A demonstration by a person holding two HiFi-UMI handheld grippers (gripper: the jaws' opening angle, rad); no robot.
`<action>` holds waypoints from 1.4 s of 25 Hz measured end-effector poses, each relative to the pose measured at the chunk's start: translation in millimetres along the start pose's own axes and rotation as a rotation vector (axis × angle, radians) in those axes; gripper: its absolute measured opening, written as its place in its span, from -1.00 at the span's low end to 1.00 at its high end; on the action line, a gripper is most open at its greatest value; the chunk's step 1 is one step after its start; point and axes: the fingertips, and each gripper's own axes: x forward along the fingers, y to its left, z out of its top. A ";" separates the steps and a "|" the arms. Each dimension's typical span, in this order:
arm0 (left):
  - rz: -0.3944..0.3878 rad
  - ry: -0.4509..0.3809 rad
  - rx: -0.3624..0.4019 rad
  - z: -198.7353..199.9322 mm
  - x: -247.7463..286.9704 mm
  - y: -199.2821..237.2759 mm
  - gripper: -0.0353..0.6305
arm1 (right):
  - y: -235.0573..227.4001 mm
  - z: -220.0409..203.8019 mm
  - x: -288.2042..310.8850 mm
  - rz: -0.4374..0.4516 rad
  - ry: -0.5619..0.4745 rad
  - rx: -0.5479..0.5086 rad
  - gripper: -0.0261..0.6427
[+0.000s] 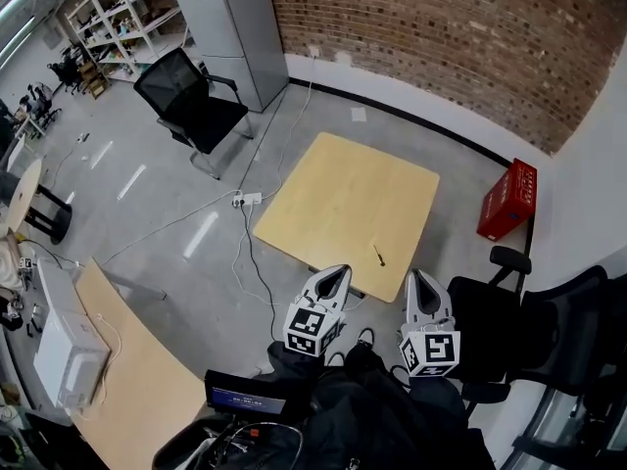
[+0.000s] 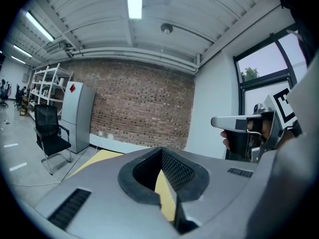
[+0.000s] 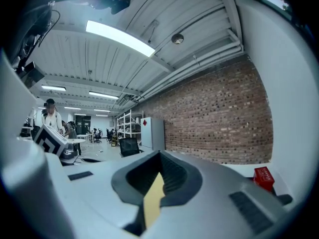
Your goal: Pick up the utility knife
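The utility knife [image 1: 378, 255] is a small dark sliver lying near the front edge of the square yellow table [image 1: 333, 189]. My left gripper [image 1: 338, 273] hovers over that front edge, a little left of the knife, with its jaws together and nothing in them. My right gripper [image 1: 416, 278] hangs just right of the knife, off the table's front corner, also shut and empty. In the left gripper view the left gripper [image 2: 166, 190] shows only a thin slit of yellow table, with the right gripper [image 2: 242, 125] beside it. In the right gripper view the right gripper [image 3: 153, 195] looks the same.
A black office chair [image 1: 192, 107] and a grey cabinet [image 1: 235, 27] stand beyond the table's left. A red crate [image 1: 507, 199] sits by the wall at right. A cable and power strip [image 1: 245, 199] lie on the floor. Another black chair [image 1: 514, 326] is close at right.
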 end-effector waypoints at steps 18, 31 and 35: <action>0.046 0.003 0.012 30.2 97.0 -3.9 -0.90 | -79.9 8.3 66.6 0.085 -0.012 0.029 -0.91; 0.072 0.071 0.009 8.1 112.3 10.2 -0.90 | -84.0 -14.8 89.7 0.126 0.042 0.070 -0.91; 0.074 0.102 -0.023 -3.3 114.7 23.7 -0.90 | -78.6 -23.3 98.2 0.119 0.069 0.073 -0.91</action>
